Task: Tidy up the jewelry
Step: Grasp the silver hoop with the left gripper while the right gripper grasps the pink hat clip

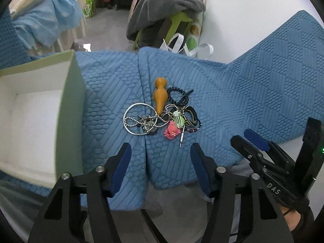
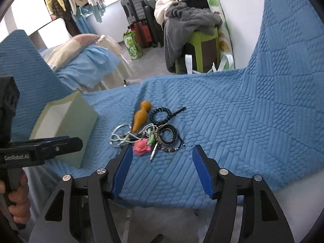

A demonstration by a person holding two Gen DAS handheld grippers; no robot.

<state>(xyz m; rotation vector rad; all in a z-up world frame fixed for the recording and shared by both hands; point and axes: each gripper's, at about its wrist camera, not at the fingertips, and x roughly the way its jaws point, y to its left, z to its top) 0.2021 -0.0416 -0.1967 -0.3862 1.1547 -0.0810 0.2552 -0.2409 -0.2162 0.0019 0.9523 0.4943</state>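
Both the left gripper [image 1: 160, 162] and right gripper [image 2: 162, 164] hover with fingers spread wide, holding nothing. The jewelry pile [image 1: 160, 113] sits tangled on the blue quilted cover [image 1: 253, 101], right of the open box [image 1: 68, 105].

The left gripper [image 1: 160, 151] fills the bottom of its own frame, blue-padded fingers [image 1: 123, 162] spread wide, gripping nothing. The right gripper [image 2: 162, 156] sits likewise at the lower centre of its view, jaws parted and unloaded. A bare hand [image 2: 18, 200] grips a handle at lower left.
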